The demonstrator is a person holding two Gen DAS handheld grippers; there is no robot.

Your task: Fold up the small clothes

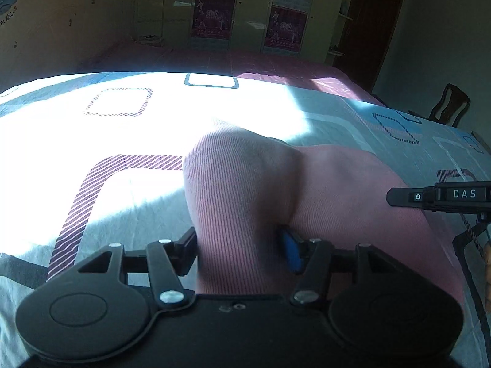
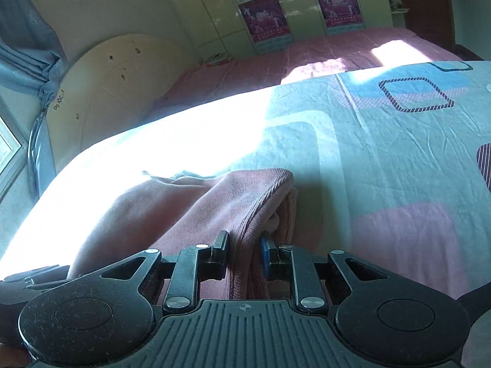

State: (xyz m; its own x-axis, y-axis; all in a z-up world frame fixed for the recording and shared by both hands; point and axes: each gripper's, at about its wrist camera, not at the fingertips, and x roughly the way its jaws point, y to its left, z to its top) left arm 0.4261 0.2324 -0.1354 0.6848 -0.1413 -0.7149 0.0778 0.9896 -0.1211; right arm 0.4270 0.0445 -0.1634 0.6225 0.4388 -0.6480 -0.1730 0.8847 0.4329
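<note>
A bedroom: pale wardrobe doors (image 2: 214, 21) at the back carry magenta posters (image 2: 264, 18) whose print is too small to read, a cream arched headboard (image 2: 116, 86) stands far ahead and to the left of the right gripper, and a blue curtain (image 2: 27, 61) hangs at that view's left edge. The bed is spread with a light blue sheet (image 2: 383, 153) printed with rounded squares, some outlined in dark stripes, with a pink blanket (image 2: 337, 52) beyond it; hard sunlight washes out the sheet ahead and to the left of both grippers. The pink ribbed garment (image 1: 245, 190) lies on the sheet directly ahead of each gripper, bunched into a raised fold. In the right wrist view its long axis runs away from the fingers, slanting ahead and slightly right to a rounded folded end. The left gripper (image 1: 242, 251) has its fingers closed in on a thick wad of the cloth, the blue pad (image 1: 291, 251) pressing its right side. The right gripper (image 2: 244, 253) pinches a narrower fold of the same cloth between its fingers. In the left wrist view, the right gripper's finger (image 1: 408, 197) reaches in from the right above the garment, and the only readable writing is "DAS" on its body.
</note>
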